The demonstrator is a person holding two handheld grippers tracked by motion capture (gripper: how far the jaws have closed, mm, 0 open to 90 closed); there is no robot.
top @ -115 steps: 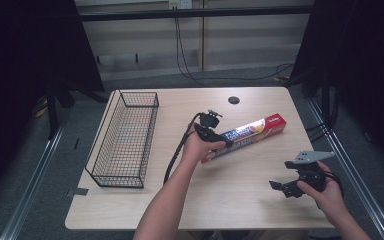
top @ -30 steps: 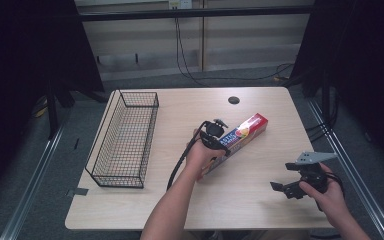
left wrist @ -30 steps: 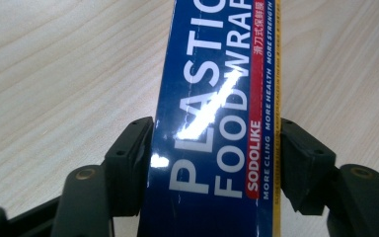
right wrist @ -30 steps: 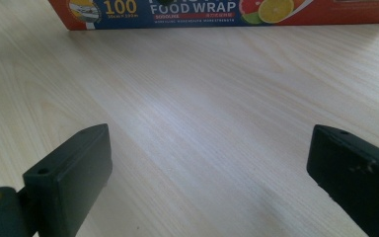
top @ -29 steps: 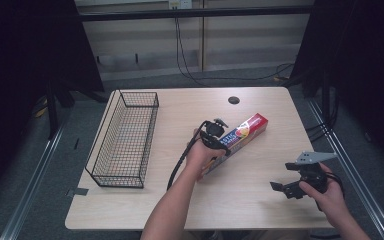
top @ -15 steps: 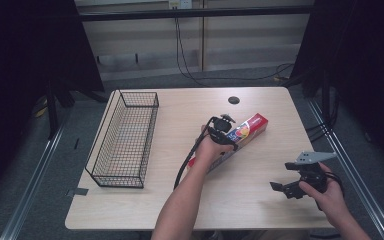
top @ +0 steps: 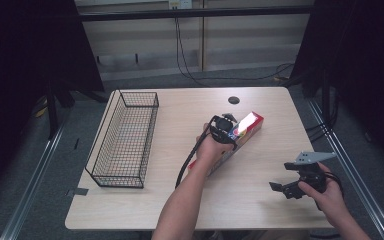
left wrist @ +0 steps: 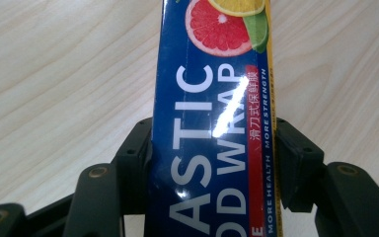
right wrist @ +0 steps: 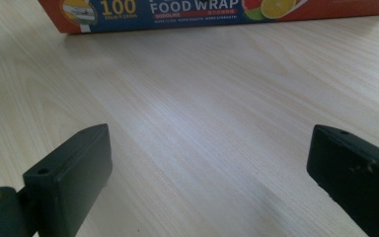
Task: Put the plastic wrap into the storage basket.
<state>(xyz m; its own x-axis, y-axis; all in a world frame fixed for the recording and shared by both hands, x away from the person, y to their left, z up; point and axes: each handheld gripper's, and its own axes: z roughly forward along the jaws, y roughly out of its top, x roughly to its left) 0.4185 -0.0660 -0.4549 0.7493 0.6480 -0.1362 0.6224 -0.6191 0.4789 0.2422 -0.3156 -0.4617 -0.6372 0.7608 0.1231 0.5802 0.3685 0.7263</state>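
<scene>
Pale wood worktop (top: 260, 200), ringed by dark curtains and trailing cables: a person seated at the near edge works a long box of plastic food wrap (top: 247, 125) lying near the middle of the surface, its far end angled toward the back right corner. Left claw (top: 225, 131) is clamped across the box partway along its length; in the left gripper view the two black jaws press against both long sides of the blue carton (left wrist: 212, 128), a hold across the narrow width that would let the box be lifted or swung without slipping. Right claw (top: 300, 180) hangs near the front right of the worktop, well apart from the box, jaws spread wide with nothing between them; the right gripper view looks across bare wood to the carton's printed side (right wrist: 192, 10), seemingly kept back to leave the left hand room. An empty wire basket (top: 125, 140) stands along the left side, the likely destination
</scene>
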